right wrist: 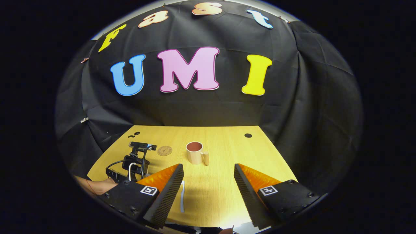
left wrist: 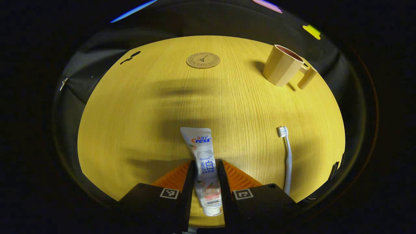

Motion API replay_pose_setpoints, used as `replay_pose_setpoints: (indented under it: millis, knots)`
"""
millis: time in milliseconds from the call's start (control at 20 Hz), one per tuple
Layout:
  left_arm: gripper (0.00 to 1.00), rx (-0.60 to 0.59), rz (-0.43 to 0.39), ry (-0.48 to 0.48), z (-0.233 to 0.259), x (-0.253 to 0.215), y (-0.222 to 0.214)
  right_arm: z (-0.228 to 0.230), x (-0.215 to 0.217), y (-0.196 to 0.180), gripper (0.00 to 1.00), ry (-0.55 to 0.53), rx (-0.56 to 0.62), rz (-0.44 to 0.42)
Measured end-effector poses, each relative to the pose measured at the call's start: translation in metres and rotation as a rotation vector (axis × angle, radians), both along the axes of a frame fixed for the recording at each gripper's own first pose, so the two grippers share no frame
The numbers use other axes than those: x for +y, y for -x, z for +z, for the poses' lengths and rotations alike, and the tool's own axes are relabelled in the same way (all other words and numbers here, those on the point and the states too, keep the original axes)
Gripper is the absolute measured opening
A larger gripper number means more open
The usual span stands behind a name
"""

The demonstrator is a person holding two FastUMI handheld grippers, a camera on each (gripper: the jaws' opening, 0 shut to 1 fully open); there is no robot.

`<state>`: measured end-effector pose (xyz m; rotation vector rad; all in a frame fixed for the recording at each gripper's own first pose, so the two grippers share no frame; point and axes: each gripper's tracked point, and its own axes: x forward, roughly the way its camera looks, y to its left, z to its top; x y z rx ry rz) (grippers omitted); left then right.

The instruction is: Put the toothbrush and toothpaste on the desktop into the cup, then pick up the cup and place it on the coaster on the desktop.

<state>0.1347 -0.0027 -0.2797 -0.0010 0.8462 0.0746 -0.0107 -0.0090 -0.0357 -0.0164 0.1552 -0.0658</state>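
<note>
We have our left gripper (left wrist: 206,182) closed around the toothpaste (left wrist: 204,169), which lies flat on the tabletop (left wrist: 136,117), ready to lift. Our right gripper (right wrist: 208,185) waits wide open, holding nothing. The cup (left wrist: 282,66) stands far off, open side up.

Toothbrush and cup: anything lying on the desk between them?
No. In the left gripper view, bare wood runs from the toothbrush head up to the cup.

bare desktop (left wrist: 136,107) around cup (left wrist: 282,66).
</note>
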Motion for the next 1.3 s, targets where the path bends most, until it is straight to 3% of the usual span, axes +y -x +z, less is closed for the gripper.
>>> replay_pose_setpoints:
  millis: [350, 600, 700, 750, 800, 850, 900, 1150, 1250, 1300]
  knots:
    - [0.39, -0.017, -0.087, 0.014, 0.001, 0.003, 0.002, -0.049, 0.027, -0.019, 0.95, -0.041, 0.207, 0.07]
    - [0.3, -0.029, -0.118, 0.13, 0.004, 0.004, 0.004, -0.107, 0.044, -0.041, 0.93, -0.036, 0.391, 0.101]
    - [0.3, -0.029, -0.134, 0.164, 0.008, 0.005, 0.011, -0.134, 0.047, -0.053, 0.93, -0.016, 0.451, 0.108]
    - [0.35, -0.033, -0.14, 0.176, 0.01, 0.006, 0.015, -0.147, 0.049, -0.059, 0.93, -0.011, 0.479, 0.11]
    - [0.3, -0.041, -0.149, 0.19, 0.015, 0.005, 0.018, -0.158, 0.051, -0.063, 0.93, -0.01, 0.505, 0.114]
    - [0.35, -0.053, -0.159, 0.202, 0.021, 0.005, 0.021, -0.169, 0.054, -0.066, 0.92, -0.009, 0.526, 0.116]
    - [0.3, -0.064, -0.17, 0.213, 0.027, 0.005, 0.025, -0.179, 0.054, -0.07, 0.92, -0.007, 0.55, 0.114]
    - [0.3, -0.119, -0.192, 0.294, 0.054, 0.009, 0.038, -0.222, 0.061, -0.089, 0.9, 0.036, 0.648, 0.105]
    - [0.3, -0.13, -0.192, 0.297, 0.059, 0.015, 0.04, -0.235, 0.064, -0.096, 0.86, 0.07, 0.678, 0.095]
    - [0.3, -0.133, -0.192, 0.297, 0.061, 0.019, 0.041, -0.241, 0.065, -0.099, 0.78, 0.078, 0.693, 0.091]
